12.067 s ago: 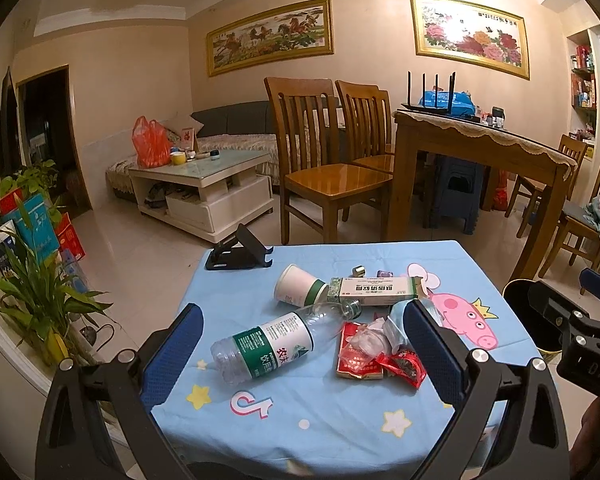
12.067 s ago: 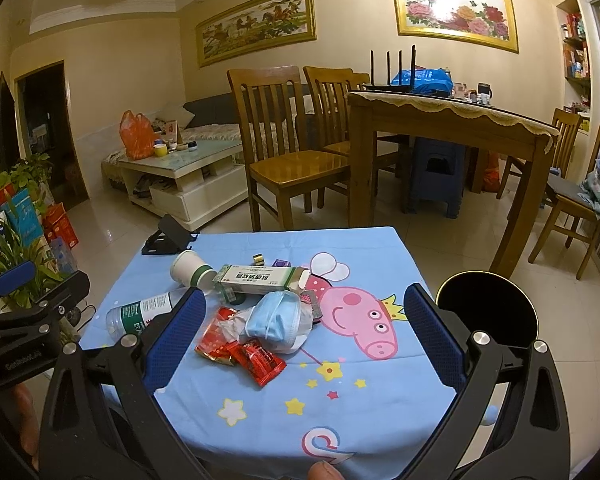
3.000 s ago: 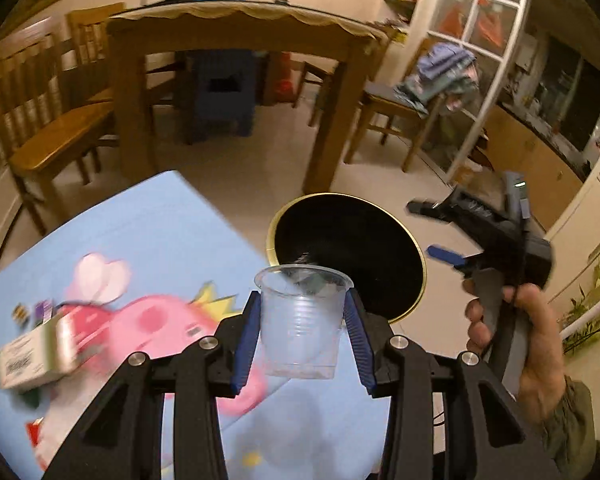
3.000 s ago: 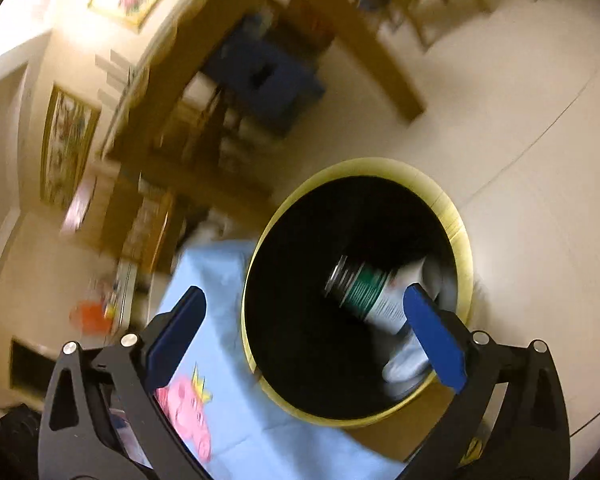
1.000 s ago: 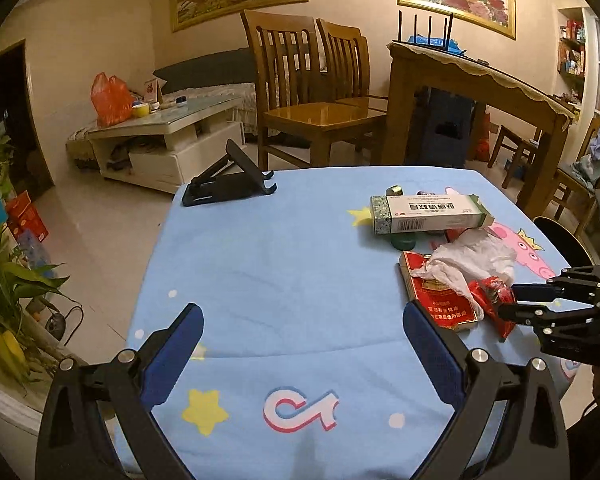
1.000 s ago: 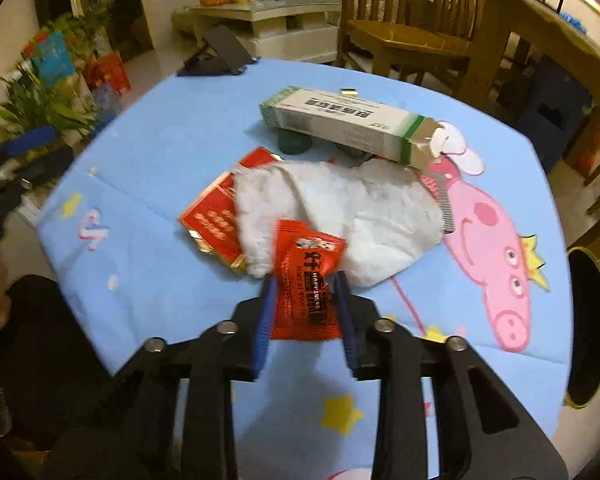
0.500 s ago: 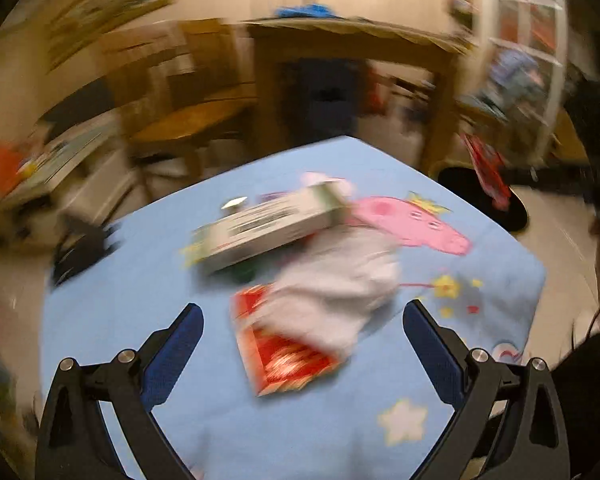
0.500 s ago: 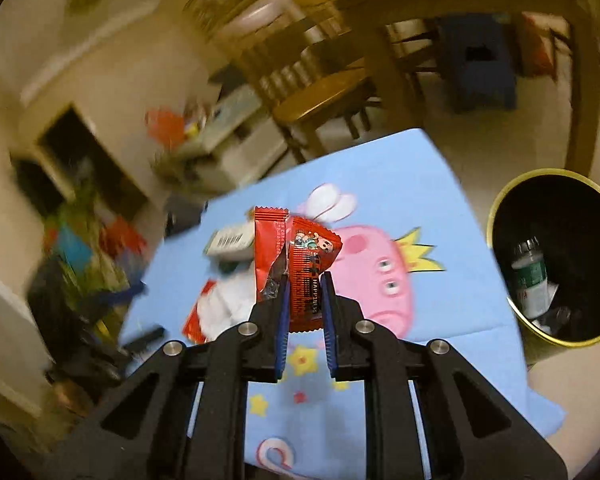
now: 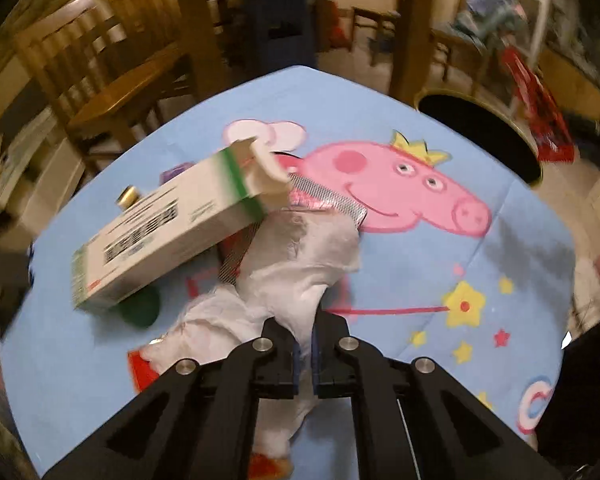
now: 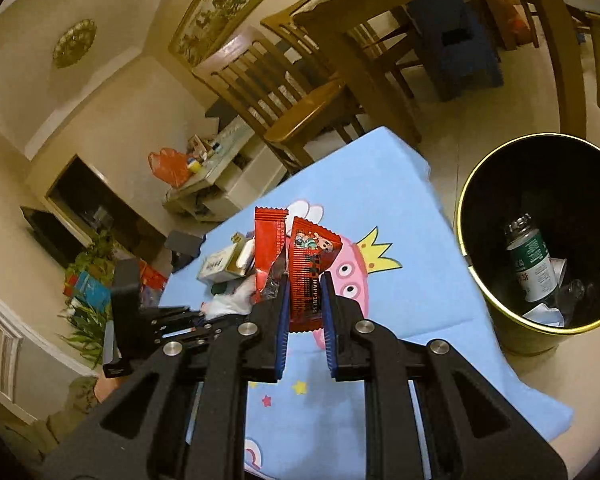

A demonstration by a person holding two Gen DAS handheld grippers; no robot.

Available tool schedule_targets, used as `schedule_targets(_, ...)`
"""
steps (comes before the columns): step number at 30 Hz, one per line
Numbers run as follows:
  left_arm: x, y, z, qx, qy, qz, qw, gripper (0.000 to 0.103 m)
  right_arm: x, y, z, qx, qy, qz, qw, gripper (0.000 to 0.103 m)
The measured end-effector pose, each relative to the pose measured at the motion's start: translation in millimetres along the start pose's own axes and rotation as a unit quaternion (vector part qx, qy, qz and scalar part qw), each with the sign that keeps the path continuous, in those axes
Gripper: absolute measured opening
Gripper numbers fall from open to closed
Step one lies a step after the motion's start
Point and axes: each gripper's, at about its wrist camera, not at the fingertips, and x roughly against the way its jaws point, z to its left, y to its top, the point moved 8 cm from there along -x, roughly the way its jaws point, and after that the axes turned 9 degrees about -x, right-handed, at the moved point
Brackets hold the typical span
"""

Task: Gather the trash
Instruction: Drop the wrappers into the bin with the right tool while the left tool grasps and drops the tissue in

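Observation:
My left gripper (image 9: 305,334) is shut on a crumpled white tissue (image 9: 296,264) lying on the blue tablecloth (image 9: 420,280). A long white and green carton (image 9: 168,228) lies just beyond the tissue, with a green cap (image 9: 138,312) under its near end. My right gripper (image 10: 305,292) is shut on a red snack wrapper (image 10: 300,260) and holds it above the table, left of the black bin (image 10: 540,240). The wrapper also shows at far right in the left wrist view (image 9: 540,116). The bin holds a plastic bottle (image 10: 530,260) and other trash.
A flat red packet (image 9: 140,372) lies partly under the tissue. Wooden chairs (image 10: 284,92) and a dining table (image 10: 420,4) stand beyond the blue table. The bin (image 9: 476,132) stands on the floor off the table's right corner. Potted plants (image 10: 88,312) are at the left.
My left gripper has come down and shut on the tissue; half a second ago it was open above the table. My right gripper has carried the red wrapper closer to the bin.

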Motion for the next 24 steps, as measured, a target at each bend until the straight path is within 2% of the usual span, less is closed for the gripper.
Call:
schedule_targets(3, 36.3, -2.3, 17.6, 0.056, 0.028, -0.041, 0.9972, 0.003, 16.7, 6.9, -2.7, -0.005, 0.003, -0.026, 1.0, 0.015)
schedule_targets(5, 88.4, 2.3, 33.8, 0.117, 0.026, -0.12, 0.9855, 0.003, 27.7, 11.3, -1.9, -0.009, 0.018, -0.045, 0.999, 0.015)
schedule_targets(7, 123.9, 3.0, 44.7, 0.161, -0.001, -0.18, 0.9704, 0.004, 33.4, 13.2, -1.5, -0.009, 0.025, -0.056, 0.998, 0.015)
schedule_targets(8, 129.1, 2.9, 45.5, 0.165, -0.008, -0.184, 0.9689, 0.004, 32.0, 13.0, -3.4, -0.011, 0.022, -0.054, 0.998, 0.015)
schedule_targets(11, 118.8, 1.3, 34.3, 0.139, 0.004, -0.149, 0.9789, 0.004, 15.6, 5.2, -19.9, -0.034, -0.009, -0.02, 0.999, 0.015)
schedule_targets(12, 116.5, 1.3, 28.7, 0.132, 0.003, -0.147, 0.9803, 0.004, 8.5, 1.5, -32.0, -0.048, -0.027, -0.003, 0.998, 0.015)
schedule_targets(14, 115.7, 10.2, 11.6, 0.119, -0.008, -0.15, 0.9815, 0.004, 8.3, 4.2, -46.9, -0.064, -0.053, 0.0, 0.997, 0.015)
schedule_targets(15, 112.8, 20.0, 5.1, 0.112, -0.015, -0.152, 0.9818, 0.004, 18.3, 16.6, -55.6, -0.065, -0.077, -0.019, 0.995, 0.015)
schedule_targets(17, 112.7, 37.2, -16.1, 0.086, -0.028, -0.16, 0.983, 0.004, 40.4, 41.1, -61.3, -0.064, -0.1, -0.059, 0.991, 0.015)
schedule_targets(20, 109.9, 73.1, -49.3, 0.045, -0.046, -0.172, 0.9831, 0.004, 64.1, 73.4, -67.8, -0.042, -0.161, -0.109, 0.98, 0.015)
schedule_targets(23, 102.9, 105.5, -78.8, 0.014, -0.059, -0.178, 0.9822, 0.004, 56.6, 85.7, -98.1, -0.044, -0.218, -0.109, 0.969, 0.016)
schedule_targets(24, 97.9, 112.4, -84.6, 0.009, -0.062, -0.179, 0.9819, 0.004, 49.9, 85.0, -112.1, -0.046, -0.242, -0.102, 0.964, 0.021)
